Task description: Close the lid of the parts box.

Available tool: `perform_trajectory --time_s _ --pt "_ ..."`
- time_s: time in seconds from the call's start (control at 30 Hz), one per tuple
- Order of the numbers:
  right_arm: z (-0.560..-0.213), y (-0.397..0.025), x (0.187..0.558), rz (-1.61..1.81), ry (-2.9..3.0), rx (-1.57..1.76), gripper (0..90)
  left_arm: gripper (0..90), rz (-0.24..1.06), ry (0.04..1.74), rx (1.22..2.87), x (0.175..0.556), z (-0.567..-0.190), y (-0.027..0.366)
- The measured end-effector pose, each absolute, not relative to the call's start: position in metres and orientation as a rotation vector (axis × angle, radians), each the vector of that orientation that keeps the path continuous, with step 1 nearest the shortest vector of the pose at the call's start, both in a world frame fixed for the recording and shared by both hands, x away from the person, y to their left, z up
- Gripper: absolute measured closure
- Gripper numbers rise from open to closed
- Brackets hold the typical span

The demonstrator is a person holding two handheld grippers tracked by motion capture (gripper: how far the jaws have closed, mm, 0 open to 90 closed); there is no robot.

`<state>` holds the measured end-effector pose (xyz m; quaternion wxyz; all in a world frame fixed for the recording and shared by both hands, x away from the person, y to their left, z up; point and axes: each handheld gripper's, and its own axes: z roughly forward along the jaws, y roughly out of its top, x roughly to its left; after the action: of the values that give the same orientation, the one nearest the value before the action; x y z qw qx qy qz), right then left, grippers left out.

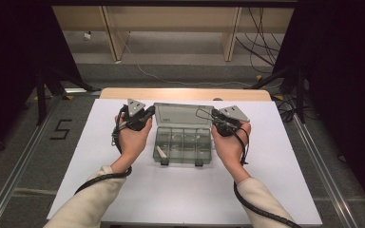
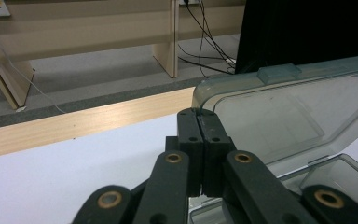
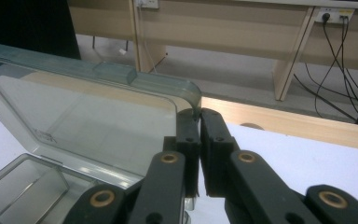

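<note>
A clear grey compartment box (image 1: 183, 145) sits mid-table with its lid (image 1: 183, 115) standing up at the back. My left gripper (image 1: 151, 114) is at the lid's left upper corner and my right gripper (image 1: 214, 115) at its right upper corner. In the left gripper view the gripper (image 2: 199, 114) has its jaws pressed together at the edge of the lid (image 2: 284, 112). In the right gripper view the gripper (image 3: 198, 114) is shut on the corner rim of the lid (image 3: 88, 112), which runs between the jaw tips. A small white piece (image 1: 161, 152) lies in the left front compartment.
The box rests on a white sheet (image 1: 123, 190) over a wooden table (image 1: 185, 93). Two latches (image 1: 164, 162) stick out at the box's front. Wooden desk legs (image 1: 116, 42) and cables (image 1: 261, 38) lie on the floor beyond the table.
</note>
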<state>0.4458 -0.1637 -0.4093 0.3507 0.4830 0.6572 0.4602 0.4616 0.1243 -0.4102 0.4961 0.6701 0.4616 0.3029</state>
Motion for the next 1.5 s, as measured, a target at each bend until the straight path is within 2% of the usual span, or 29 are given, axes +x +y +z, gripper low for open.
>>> perform_trajectory --time_s 1.5 --pt "-0.415 -0.165 0.424 1.178 1.74 1.203 86.6 88.3 0.763 1.061 1.647 0.443 -0.417 0.126"
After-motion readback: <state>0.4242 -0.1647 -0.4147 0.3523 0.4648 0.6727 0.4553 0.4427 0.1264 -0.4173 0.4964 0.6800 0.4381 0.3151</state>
